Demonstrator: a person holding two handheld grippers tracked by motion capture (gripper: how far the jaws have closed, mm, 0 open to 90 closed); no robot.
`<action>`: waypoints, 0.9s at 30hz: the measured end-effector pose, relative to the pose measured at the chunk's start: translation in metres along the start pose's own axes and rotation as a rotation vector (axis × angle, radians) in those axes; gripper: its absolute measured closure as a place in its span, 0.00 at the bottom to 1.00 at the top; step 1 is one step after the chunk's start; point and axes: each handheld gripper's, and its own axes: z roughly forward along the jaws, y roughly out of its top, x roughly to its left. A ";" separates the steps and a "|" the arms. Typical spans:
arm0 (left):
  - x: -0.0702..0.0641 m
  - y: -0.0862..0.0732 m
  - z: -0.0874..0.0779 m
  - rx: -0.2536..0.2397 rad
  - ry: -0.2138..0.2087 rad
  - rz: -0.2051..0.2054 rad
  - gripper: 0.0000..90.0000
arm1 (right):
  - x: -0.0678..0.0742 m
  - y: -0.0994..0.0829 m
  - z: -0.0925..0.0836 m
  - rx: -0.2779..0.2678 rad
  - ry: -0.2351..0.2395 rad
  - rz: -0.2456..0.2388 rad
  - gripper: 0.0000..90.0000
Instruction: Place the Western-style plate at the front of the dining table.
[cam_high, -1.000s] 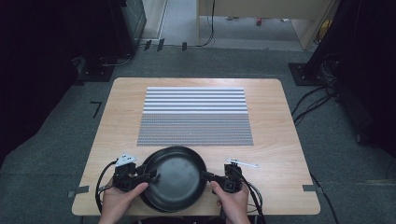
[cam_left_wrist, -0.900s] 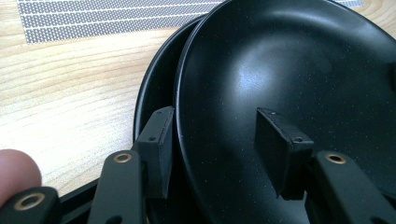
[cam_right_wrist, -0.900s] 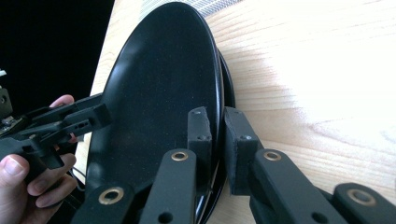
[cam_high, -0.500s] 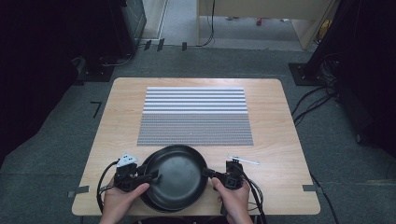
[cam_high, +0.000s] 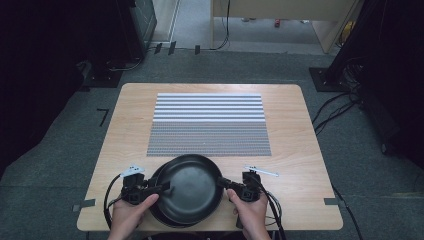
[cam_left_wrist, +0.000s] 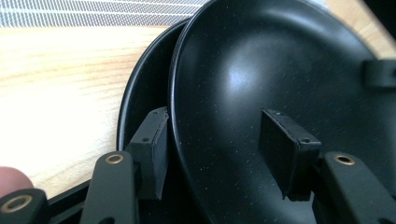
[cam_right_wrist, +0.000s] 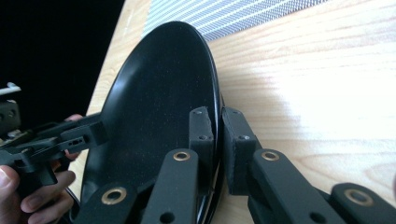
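Observation:
Two black plates lie stacked near the table's front edge. The upper plate (cam_high: 192, 187) (cam_left_wrist: 280, 60) (cam_right_wrist: 159, 93) sits tilted in the lower plate (cam_high: 153, 182) (cam_left_wrist: 144, 88). My left gripper (cam_high: 165, 188) (cam_left_wrist: 215, 114) straddles the upper plate's left rim. One of its pads (cam_left_wrist: 152, 149) is under the rim and the other stands off inside the bowl. Its jaws have just been opening and stand open around that rim. My right gripper (cam_high: 223, 183) (cam_right_wrist: 217, 112) is shut on the upper plate's right rim, one pad on each face.
A grey and white striped mat (cam_high: 209, 124) covers the middle of the wooden table (cam_high: 300, 150). Bare wood lies to either side of the plates. Dark floor with cables surrounds the table.

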 end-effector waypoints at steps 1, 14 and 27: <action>0.000 0.000 0.000 -0.003 0.001 -0.007 0.50 | -0.001 0.000 0.001 -0.008 0.007 -0.002 0.93; 0.009 -0.003 -0.003 -0.042 -0.001 -0.087 0.82 | -0.003 0.001 0.004 -0.102 0.020 -0.043 0.95; 0.003 0.002 -0.010 -0.083 -0.003 -0.103 0.85 | -0.011 0.009 0.006 -0.080 0.064 0.028 0.96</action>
